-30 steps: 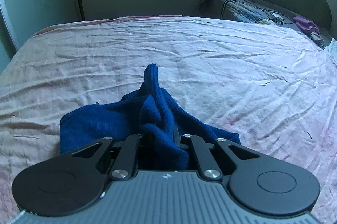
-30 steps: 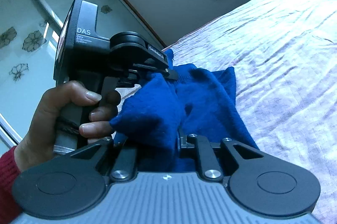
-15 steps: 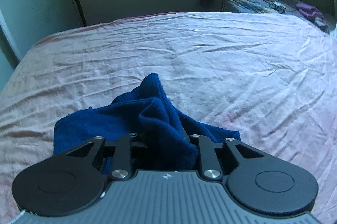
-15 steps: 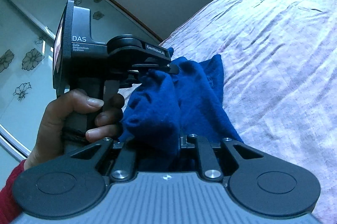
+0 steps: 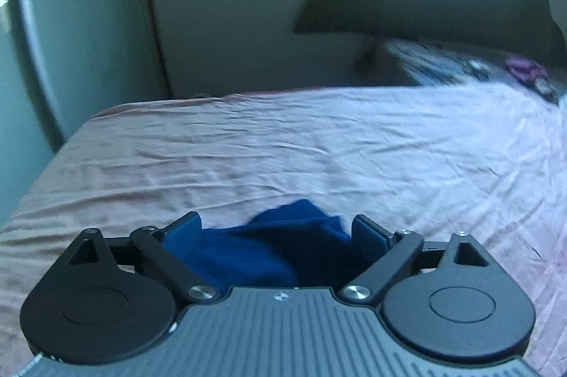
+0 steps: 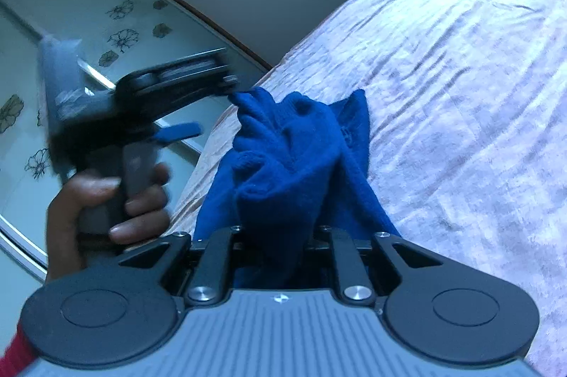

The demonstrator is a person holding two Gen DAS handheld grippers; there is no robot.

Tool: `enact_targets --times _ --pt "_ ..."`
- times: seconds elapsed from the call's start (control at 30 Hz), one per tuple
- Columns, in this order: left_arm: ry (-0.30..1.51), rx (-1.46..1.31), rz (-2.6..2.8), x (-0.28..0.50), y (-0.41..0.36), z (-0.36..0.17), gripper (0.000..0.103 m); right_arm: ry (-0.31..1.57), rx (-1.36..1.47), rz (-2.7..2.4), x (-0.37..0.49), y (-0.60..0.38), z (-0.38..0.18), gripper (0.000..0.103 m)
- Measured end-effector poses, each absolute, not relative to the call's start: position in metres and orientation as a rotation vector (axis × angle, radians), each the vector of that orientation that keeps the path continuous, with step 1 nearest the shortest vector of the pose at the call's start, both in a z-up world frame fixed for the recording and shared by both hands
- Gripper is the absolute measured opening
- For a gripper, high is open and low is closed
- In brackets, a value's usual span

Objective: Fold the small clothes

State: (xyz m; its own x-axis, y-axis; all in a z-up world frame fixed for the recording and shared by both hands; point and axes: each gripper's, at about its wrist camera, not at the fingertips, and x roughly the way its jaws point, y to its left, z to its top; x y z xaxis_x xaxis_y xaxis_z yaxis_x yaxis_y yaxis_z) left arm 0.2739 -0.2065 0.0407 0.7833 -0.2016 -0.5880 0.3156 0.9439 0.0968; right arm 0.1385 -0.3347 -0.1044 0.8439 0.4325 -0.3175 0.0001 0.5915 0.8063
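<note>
A dark blue knitted garment (image 6: pixel 294 157) lies bunched on the pink bedsheet (image 6: pixel 460 93). My right gripper (image 6: pixel 280 235) is shut on a fold of it and holds it up. My left gripper (image 5: pixel 276 228) has its jaws spread wide, with the blue garment (image 5: pixel 269 245) lying low between them, not clamped. In the right wrist view the left gripper (image 6: pixel 198 107) is blurred, just left of the garment's top, held by a hand (image 6: pixel 106 199).
The wrinkled pink bedsheet (image 5: pixel 319 146) stretches ahead to a dark headboard (image 5: pixel 425 4) and a patterned pillow (image 5: pixel 460 65). A frosted wardrobe door with flower prints (image 6: pixel 88 33) stands at the bed's left side.
My left gripper has opened and let go of the garment, which dropped lower between its jaws. The left gripper tilted up and moves fast. My right gripper keeps its hold.
</note>
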Motion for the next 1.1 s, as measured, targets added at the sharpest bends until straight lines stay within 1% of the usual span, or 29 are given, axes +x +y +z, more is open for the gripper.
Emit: enact_targets --times 0.07,0.2,0.3,0.37,0.4,0.43,0.5,0.6,0.7,0.8,0.87,0.93,1.03,1.1 --pt "0.594 0.178 -0.253 0.269 -0.189 0.043 0.096 0.534 0.938 0.269 0.140 -0.337 -0.107 0.016" --pt "0.575 0.169 -0.193 0.258 -0.159 0.042 0.097 0.541 0.971 0.272 0.140 -0.343 -0.111 0.022" --pt "0.598 0.152 -0.177 0.244 -0.136 0.036 0.097 0.541 0.994 0.264 0.139 -0.343 -0.112 0.024" --pt "0.623 0.144 -0.196 0.233 -0.122 0.030 0.097 0.534 1.004 0.240 0.135 -0.345 -0.110 0.028" --pt "0.631 0.145 -0.207 0.225 -0.116 0.026 0.097 0.525 1.012 0.219 0.131 -0.348 -0.108 0.036" --pt "0.637 0.148 -0.215 0.216 -0.111 0.023 0.097 0.514 1.007 0.192 0.127 -0.351 -0.106 0.050" --pt "0.636 0.167 -0.237 0.199 -0.101 0.015 0.097 0.465 0.948 0.079 0.114 -0.355 -0.096 0.063" --pt "0.625 0.200 -0.275 0.176 -0.097 0.004 0.098 0.353 0.715 -0.132 0.092 -0.349 -0.070 0.063" --pt "0.636 0.223 -0.312 0.163 -0.101 -0.007 0.098 0.304 0.476 -0.096 0.087 -0.326 -0.048 0.063" --pt "0.628 0.231 -0.316 0.154 -0.102 -0.016 0.098 0.353 0.326 0.019 0.095 -0.296 -0.046 0.060" --pt "0.623 0.226 -0.315 0.151 -0.100 -0.018 0.099 0.418 0.290 0.052 0.104 -0.285 -0.054 0.058" --pt "0.634 0.211 -0.316 0.151 -0.096 -0.018 0.099 0.476 0.297 0.046 0.109 -0.285 -0.063 0.038" --pt "0.660 0.166 -0.320 0.152 -0.089 -0.015 0.099 0.507 0.391 0.082 0.108 -0.298 -0.069 0.023" --pt "0.673 0.132 -0.331 0.150 -0.085 -0.013 0.099 0.509 0.392 0.095 0.105 -0.302 -0.069 0.013"
